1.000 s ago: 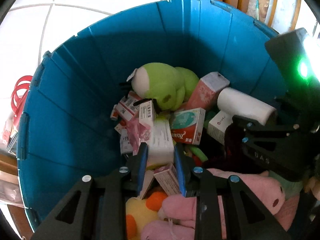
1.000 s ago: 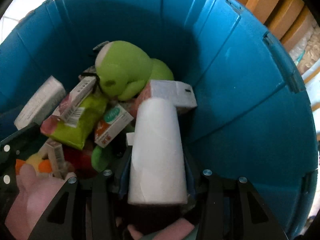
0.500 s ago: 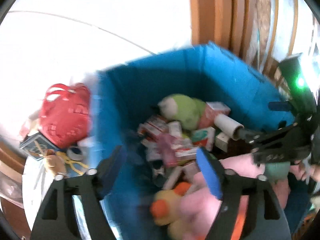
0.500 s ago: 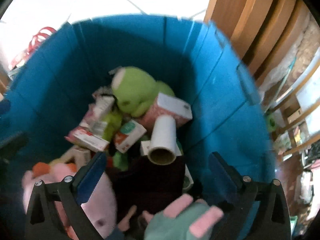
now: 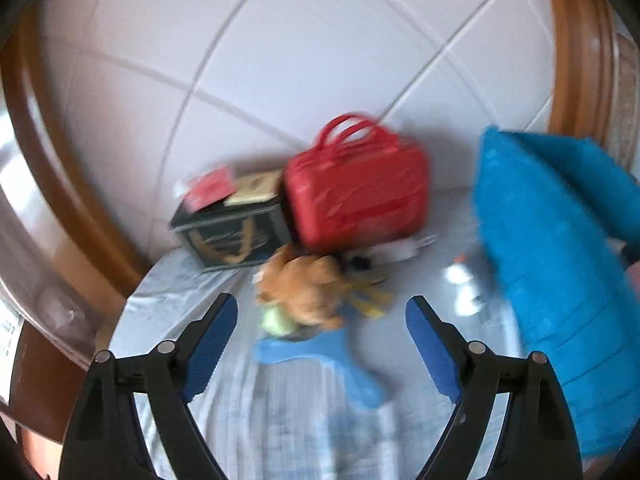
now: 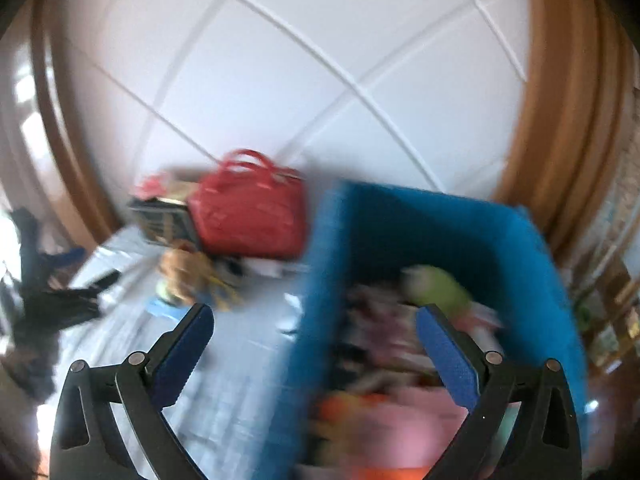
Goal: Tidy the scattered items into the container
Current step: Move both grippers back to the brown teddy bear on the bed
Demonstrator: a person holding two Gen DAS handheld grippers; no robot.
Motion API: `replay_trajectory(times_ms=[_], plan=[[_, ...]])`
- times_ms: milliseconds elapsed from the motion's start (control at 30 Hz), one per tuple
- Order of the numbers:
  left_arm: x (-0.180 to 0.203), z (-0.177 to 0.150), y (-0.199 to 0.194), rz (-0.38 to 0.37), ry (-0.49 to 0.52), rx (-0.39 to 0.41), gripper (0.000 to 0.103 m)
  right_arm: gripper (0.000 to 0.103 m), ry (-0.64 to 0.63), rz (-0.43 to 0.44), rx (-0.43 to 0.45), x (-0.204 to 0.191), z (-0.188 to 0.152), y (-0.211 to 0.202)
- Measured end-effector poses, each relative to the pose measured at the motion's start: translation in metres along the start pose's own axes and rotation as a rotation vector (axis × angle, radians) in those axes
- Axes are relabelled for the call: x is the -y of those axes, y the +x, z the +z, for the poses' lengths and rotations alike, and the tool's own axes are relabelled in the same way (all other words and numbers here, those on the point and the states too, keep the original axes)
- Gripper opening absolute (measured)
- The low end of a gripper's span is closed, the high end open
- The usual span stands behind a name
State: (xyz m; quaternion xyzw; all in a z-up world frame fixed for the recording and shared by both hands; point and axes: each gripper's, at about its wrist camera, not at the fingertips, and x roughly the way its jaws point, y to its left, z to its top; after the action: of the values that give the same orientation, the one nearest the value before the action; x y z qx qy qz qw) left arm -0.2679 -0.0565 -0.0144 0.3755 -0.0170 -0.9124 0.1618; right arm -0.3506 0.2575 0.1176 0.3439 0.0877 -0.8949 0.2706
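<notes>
With both the left claw (image 5: 322, 332) and right claw (image 6: 314, 336) spread empty, a brown plush toy (image 5: 304, 288) beside the blue container (image 5: 552, 280) could be mis-gripped, since clutter crowds it.

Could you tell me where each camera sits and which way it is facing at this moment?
Left wrist: on the left claw, angled down at the brown plush toy and red bag; both open fingers show.
Right wrist: on the right claw, angled down across the blue bin; open fingers show.
Shared: bag, toy, bin.
</notes>
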Motion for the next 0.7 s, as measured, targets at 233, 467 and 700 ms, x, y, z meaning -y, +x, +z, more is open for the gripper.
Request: replay_trajectory(times_ms=[233,467,700], plan=[[-0.109,-0.050,0.072,0.003,-0.029,-0.094,0.087,0.103,0.025,0.064,-0.071,-0.140,-0.002,0.093],[-0.157,-0.056,0.139,-0.034,-0.133,-0.132,0.086,0.103,0.098,0.088,-0.239,-0.196,-0.011,0.221],[-0.150,-0.022,0.239,-0.081,-0.140,-0.157,0.086,0.103,0.138,0.105,-0.316,-0.214,-0.003,0.336]])
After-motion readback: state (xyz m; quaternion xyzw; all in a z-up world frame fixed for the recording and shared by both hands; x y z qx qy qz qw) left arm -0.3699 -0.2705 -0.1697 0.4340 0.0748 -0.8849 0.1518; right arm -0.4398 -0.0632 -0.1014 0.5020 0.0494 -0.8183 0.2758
